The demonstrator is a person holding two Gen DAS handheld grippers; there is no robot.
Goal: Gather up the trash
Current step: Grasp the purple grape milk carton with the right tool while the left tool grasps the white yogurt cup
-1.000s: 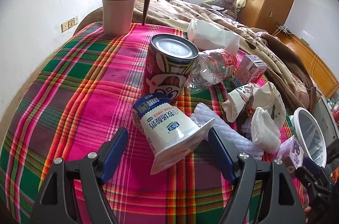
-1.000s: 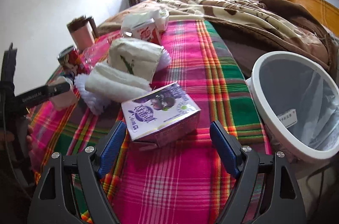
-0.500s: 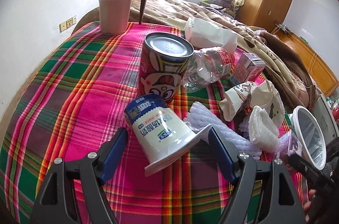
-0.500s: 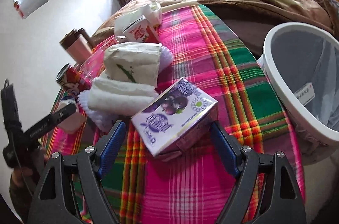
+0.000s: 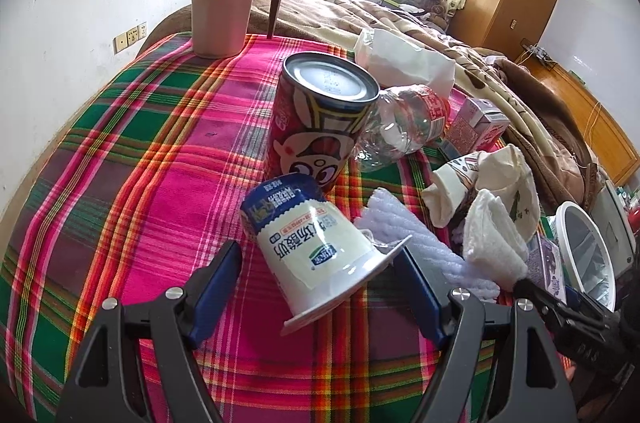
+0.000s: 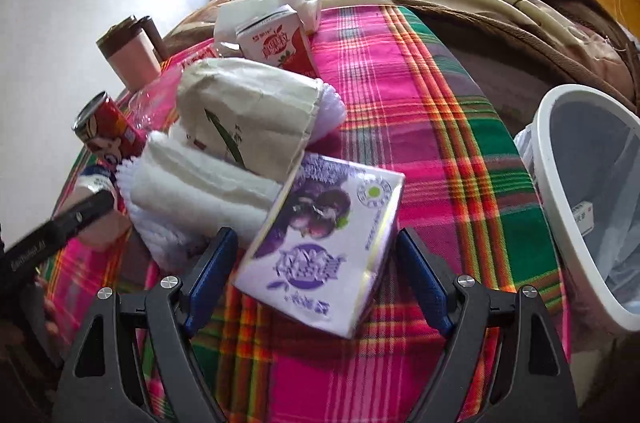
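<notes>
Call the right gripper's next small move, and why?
Probably close the right gripper on the purple carton. The carton already lies between its open blue pads, neither visibly pressing it, and the white bin stands open just to the carton's right for the drop afterwards.

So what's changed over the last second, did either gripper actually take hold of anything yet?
Neither has. The right gripper has closed in on the purple carton, which now sits deeper between its open fingers, with the white bin off to the right. The left gripper stayed put, open around the tipped yogurt cup. The can, mug and the other trash are where they were.
</notes>
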